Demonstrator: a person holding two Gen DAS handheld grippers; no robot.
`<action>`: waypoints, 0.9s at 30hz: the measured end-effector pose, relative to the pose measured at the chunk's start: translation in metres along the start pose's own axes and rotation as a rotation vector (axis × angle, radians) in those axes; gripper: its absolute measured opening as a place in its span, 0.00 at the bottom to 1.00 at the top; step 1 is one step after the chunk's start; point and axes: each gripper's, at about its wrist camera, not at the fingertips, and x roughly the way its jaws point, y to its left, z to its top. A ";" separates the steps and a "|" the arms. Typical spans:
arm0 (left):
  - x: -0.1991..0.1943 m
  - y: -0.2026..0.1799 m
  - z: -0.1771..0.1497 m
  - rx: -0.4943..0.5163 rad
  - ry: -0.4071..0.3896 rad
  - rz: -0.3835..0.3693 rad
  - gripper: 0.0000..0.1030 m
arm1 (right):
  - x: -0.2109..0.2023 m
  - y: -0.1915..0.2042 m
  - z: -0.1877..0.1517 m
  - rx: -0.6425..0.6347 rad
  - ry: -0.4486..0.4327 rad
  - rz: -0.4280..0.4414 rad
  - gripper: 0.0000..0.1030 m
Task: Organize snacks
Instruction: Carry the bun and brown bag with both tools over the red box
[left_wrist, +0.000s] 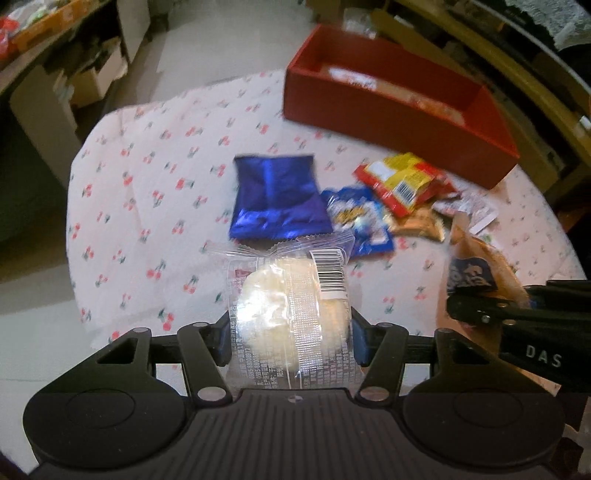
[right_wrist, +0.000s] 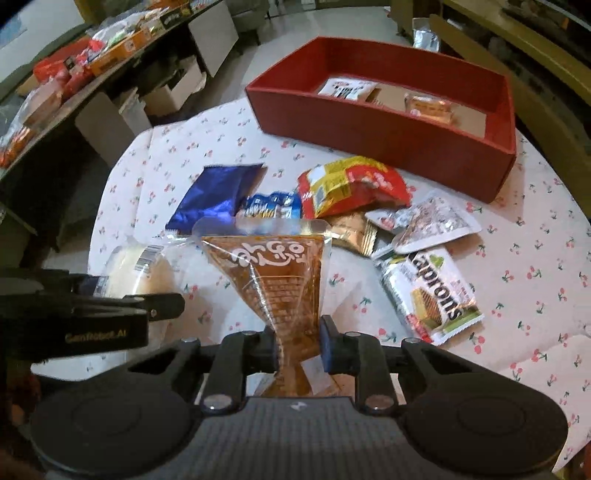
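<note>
Ahead of both grippers: we see the red box beyond loose snacks.
Left gripper: we clamp a clear-wrapped pastry.
Right gripper: we pinch a brown packet tightly.

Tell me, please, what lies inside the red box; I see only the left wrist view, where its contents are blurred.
Observer: In the right wrist view the red box holds a white packet and an orange-labelled packet on a cardboard floor.
Operator: Thank you. What is to the right of the red and yellow bag?
Observer: A green and white wafer packet lies there, flat on the cloth.
Operator: And what does the right gripper hold?
Observer: The right gripper is shut on a brown pouch, pinched at its lower end, while the left gripper clamps the clear bun packet.
</note>
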 end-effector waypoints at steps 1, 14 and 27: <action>0.000 -0.002 0.003 0.000 -0.009 -0.003 0.63 | -0.001 -0.002 0.002 0.007 -0.006 0.002 0.23; 0.011 -0.044 0.070 0.035 -0.104 -0.013 0.63 | -0.002 -0.039 0.058 0.101 -0.099 0.032 0.24; 0.032 -0.080 0.129 0.068 -0.173 0.005 0.62 | -0.001 -0.078 0.115 0.154 -0.178 -0.003 0.24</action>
